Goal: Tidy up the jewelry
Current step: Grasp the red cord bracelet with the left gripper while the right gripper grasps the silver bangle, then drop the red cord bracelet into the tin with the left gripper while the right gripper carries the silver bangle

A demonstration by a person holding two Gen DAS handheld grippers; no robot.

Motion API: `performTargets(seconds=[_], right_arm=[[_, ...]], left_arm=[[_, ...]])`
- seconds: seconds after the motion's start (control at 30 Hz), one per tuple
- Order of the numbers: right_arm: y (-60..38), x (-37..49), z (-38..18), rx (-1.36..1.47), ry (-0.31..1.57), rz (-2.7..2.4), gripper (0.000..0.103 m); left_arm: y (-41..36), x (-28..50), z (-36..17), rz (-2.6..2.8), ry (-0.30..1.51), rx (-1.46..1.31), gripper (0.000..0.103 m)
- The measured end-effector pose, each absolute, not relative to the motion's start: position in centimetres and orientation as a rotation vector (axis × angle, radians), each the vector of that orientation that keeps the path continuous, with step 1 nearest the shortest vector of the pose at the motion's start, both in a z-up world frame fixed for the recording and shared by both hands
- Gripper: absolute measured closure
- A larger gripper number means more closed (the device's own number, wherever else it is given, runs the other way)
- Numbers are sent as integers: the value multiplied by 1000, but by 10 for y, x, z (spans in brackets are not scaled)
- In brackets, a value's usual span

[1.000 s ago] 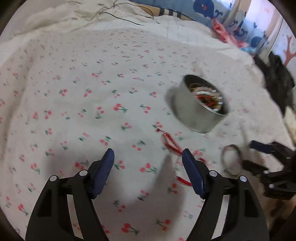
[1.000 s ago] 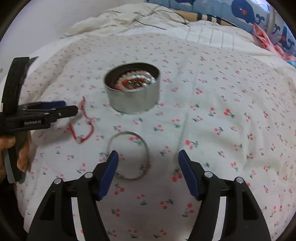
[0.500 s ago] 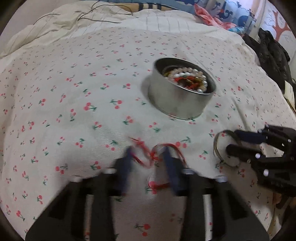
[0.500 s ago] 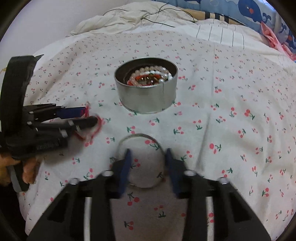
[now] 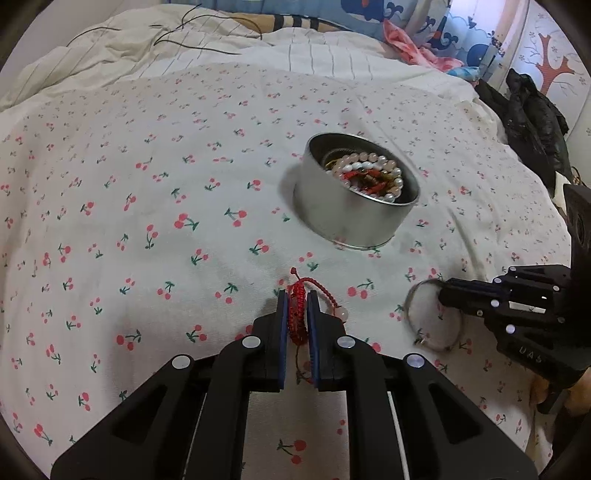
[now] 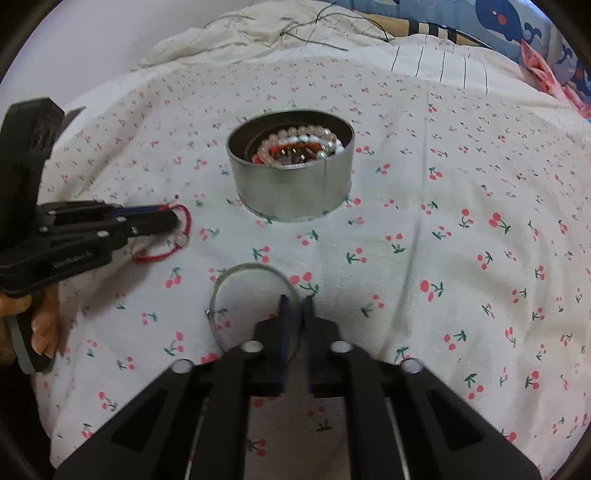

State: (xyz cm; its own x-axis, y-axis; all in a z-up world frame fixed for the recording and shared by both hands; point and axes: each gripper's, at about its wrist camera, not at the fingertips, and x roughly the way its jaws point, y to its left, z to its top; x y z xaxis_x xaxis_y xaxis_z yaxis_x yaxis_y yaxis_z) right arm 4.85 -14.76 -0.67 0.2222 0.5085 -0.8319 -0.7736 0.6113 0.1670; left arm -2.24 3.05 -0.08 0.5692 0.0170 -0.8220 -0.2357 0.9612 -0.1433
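Note:
A round metal tin [image 5: 356, 206] holding bead bracelets sits on the cherry-print bedspread; it also shows in the right wrist view [image 6: 291, 184]. My left gripper [image 5: 297, 297] is shut on a red braided cord bracelet [image 5: 297, 314], seen from the side in the right wrist view [image 6: 173, 236]. My right gripper [image 6: 295, 301] is shut on the near edge of a thin silver bangle [image 6: 247, 269] lying on the bedspread. In the left wrist view the bangle [image 5: 434, 321] lies under the right gripper's tip.
Crumpled cream bedding with black cables [image 5: 166, 37] lies at the back. A whale-print pillow [image 6: 498, 22] and dark clothing [image 5: 532, 114] sit at the far right. Bedspread [image 6: 461, 240] stretches right of the tin.
Both grippers went from open to shut: the left closed on the red cord bracelet, the right closed on the silver bangle. Both moved forward toward the tin.

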Motion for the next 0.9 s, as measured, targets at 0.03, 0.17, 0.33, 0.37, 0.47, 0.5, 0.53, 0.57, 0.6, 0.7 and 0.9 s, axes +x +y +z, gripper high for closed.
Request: performTargets(seconds=[0.03,0.17,0.33,0.37,0.47,0.5,0.53,0.57,0.6,0.7,0.9], right_arm=[[-149,49,-4,-287,1002,913,98],[-160,55,8,-192,975,924,98],[-165,60,16,-123,964,937,98],[-166,60,18,-114,960,937,98],[-167,61,21,-113,953,938,98],[-167,61,22,-112,950,937,98],[-167,61,23,-112,949,937,98],[-167,61,23,-112,947,936,98],[-168,61,23,-111,946,934,98],[-169,62,24,-107,943,928,98],[-173,66,27,-95,935,919,98]], left_arm=[[30,-24,0,146,948,-251,94],[29,-28,10,142,907,-234,94],[28,-29,13,139,899,-226,94],[27,-29,14,137,894,-221,94],[24,-28,18,152,880,-184,94],[23,-28,18,157,878,-174,94],[22,-27,19,160,877,-166,94],[20,-26,20,161,875,-160,94],[19,-26,21,163,873,-151,94],[12,-24,27,164,851,-105,94],[1,-22,39,167,813,-52,94]])
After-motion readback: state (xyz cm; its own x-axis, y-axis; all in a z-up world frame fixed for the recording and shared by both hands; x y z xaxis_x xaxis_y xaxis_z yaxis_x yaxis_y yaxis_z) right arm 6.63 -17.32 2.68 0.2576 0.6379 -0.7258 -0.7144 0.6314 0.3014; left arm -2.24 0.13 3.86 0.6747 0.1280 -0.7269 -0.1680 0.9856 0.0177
